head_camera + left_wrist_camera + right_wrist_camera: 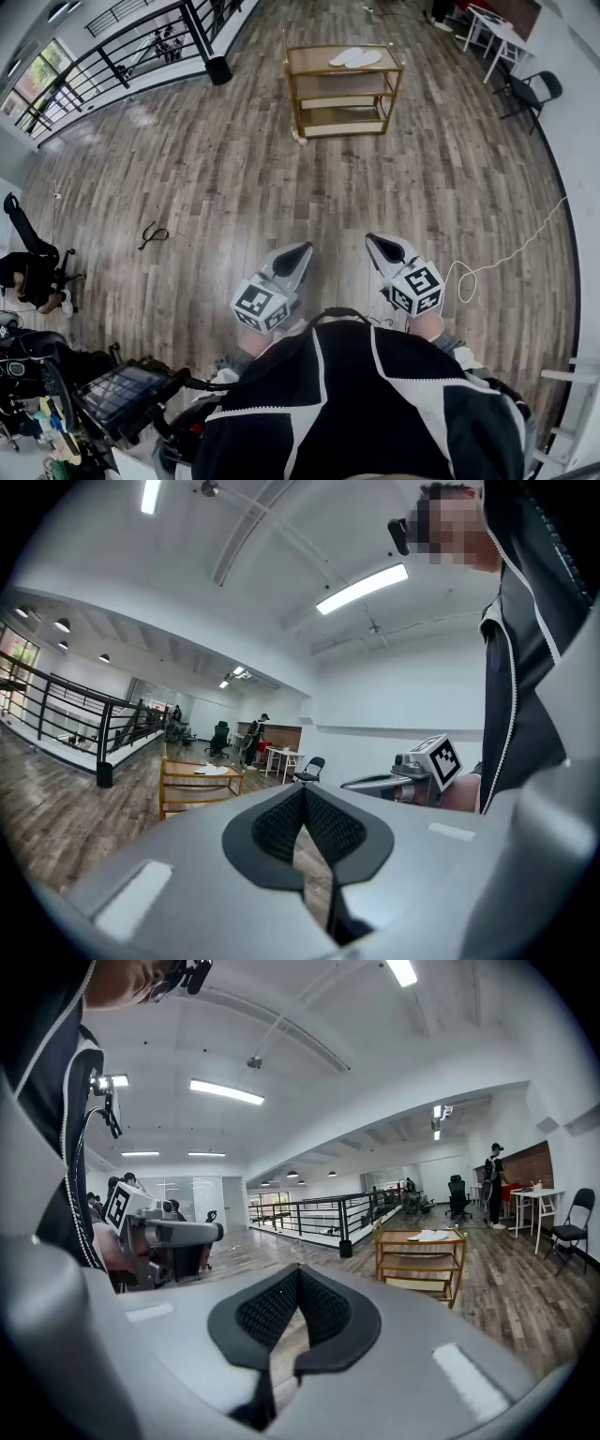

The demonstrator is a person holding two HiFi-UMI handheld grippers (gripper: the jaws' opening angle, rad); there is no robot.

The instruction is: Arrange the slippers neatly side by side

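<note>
In the head view, both hands were held out close before the person's torso. The left gripper and the right gripper pointed toward a wooden shelf cart well apart across the plank floor, with the white slippers lying on its top shelf.

In the left gripper view, the gripper sat level, its jaws pressed together with nothing between them.

In the right gripper view, the gripper tipped slightly downward, its jaws likewise closed and empty.

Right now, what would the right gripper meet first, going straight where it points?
Nothing close: the right gripper aims slightly down, left of the light wooden shelf cart. It would probably meet the brown wood-plank floor first, though depth is unclear.
</note>
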